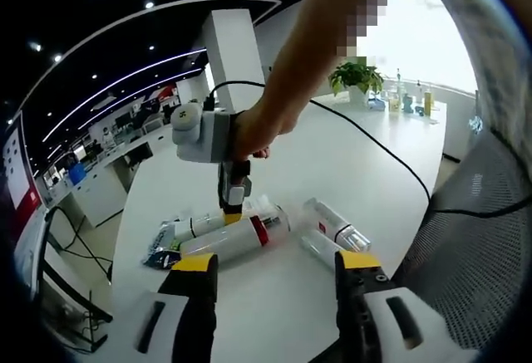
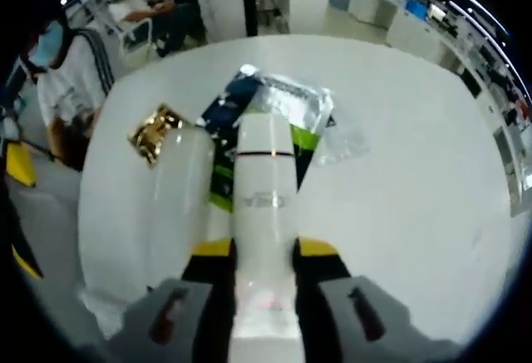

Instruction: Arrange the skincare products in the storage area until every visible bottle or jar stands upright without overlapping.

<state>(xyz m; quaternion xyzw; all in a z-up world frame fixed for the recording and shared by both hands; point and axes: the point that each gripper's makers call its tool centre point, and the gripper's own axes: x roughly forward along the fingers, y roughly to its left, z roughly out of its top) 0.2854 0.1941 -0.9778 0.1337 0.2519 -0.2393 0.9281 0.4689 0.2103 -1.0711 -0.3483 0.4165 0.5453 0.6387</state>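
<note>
Bottle (image 2: 266, 213), smooth white cylinder, between yellow-tipped jaws.

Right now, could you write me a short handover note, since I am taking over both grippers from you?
Left gripper: open, holding nothing, hovering short of the pile.
Right gripper: jaws around a lying white bottle; in the left gripper view it is down at the pile.
Things: several bottles lie on their sides, bunched together on the white table, among them a white bottle with a red band and a clear bottle. A gold-capped bottle and sachets lie alongside.
Done: nothing stands upright.
Left: stand each one up, spaced apart.
</note>
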